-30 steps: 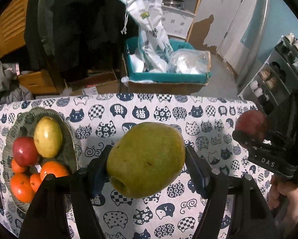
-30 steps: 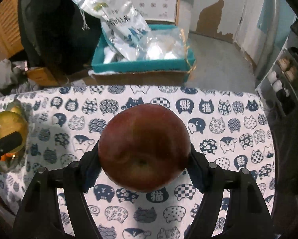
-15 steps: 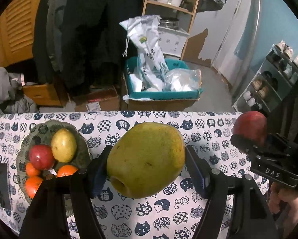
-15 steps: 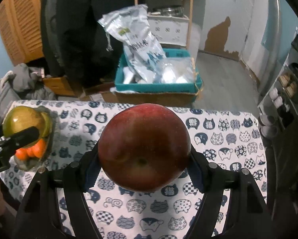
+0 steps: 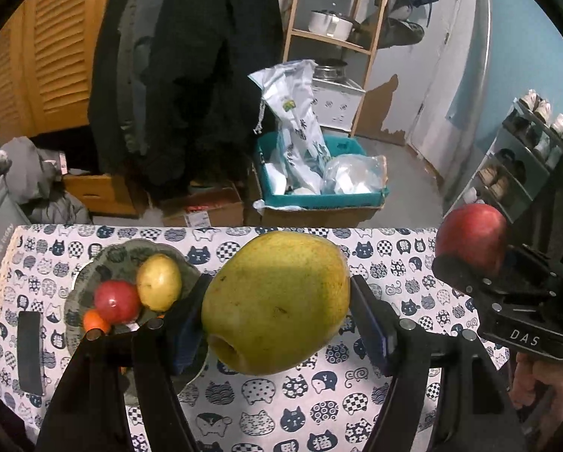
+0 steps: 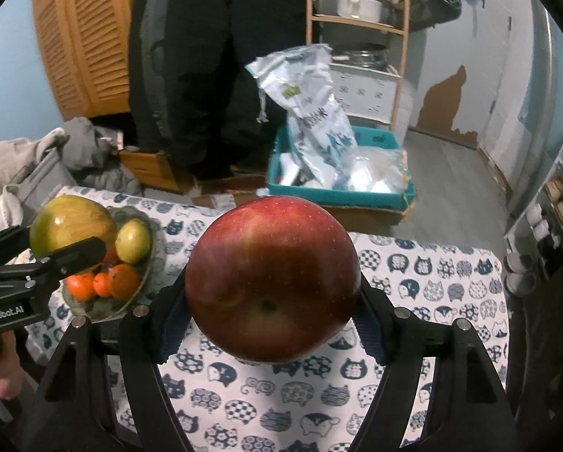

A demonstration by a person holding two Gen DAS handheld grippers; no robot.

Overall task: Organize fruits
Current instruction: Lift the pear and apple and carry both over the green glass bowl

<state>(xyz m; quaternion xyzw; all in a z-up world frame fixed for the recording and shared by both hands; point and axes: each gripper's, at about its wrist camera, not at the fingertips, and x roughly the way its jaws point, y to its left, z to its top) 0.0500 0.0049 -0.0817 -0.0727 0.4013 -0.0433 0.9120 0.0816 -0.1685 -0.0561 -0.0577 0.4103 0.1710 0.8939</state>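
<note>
My left gripper is shut on a large green-yellow pear, held well above the cat-print table. My right gripper is shut on a big red apple, also raised above the table. The apple shows in the left wrist view at right, and the pear shows in the right wrist view at left. A green plate at the table's left holds a red apple, a yellow pear and several oranges.
A dark flat object lies at the table's left edge. Beyond the far edge stand a teal box with plastic bags, cardboard boxes, hanging dark coats, a wooden shelf and a shoe rack at right.
Both grippers have risen and pulled back with their fruits; the table and plate look smaller and lower in view. Grips are unchanged.
</note>
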